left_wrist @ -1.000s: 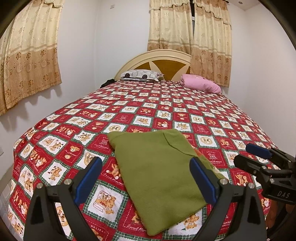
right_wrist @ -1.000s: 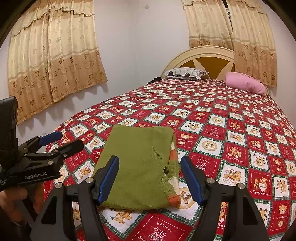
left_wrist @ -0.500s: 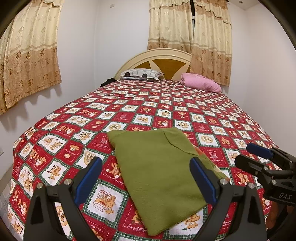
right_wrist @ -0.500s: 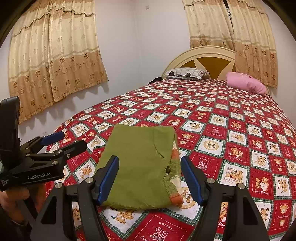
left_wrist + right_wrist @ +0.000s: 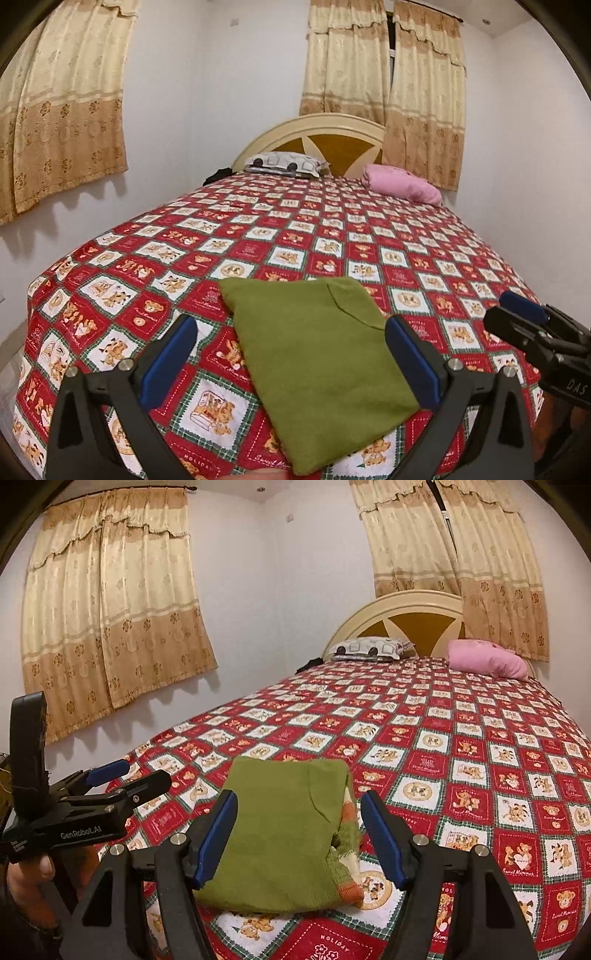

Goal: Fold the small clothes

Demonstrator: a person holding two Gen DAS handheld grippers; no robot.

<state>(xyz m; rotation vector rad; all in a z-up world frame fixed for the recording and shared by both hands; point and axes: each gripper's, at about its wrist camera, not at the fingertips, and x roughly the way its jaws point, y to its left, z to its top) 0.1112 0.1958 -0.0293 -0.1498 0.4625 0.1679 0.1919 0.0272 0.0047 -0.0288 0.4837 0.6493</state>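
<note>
bed [image 5: 332,236] | on it: green garment [image 5: 321,354], grey pillow [image 5: 282,162], pink pillow [image 5: 402,184]

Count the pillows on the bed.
2: a grey patterned pillow against the headboard, and a pink pillow to its right. None seems hidden.

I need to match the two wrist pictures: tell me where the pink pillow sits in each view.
Left wrist: pink pillow lies upper right of centre, at the bed's far end.
Right wrist: pink pillow lies upper right, nearer the edge.
Shared landmark: the arched headboard just left of it.
</note>
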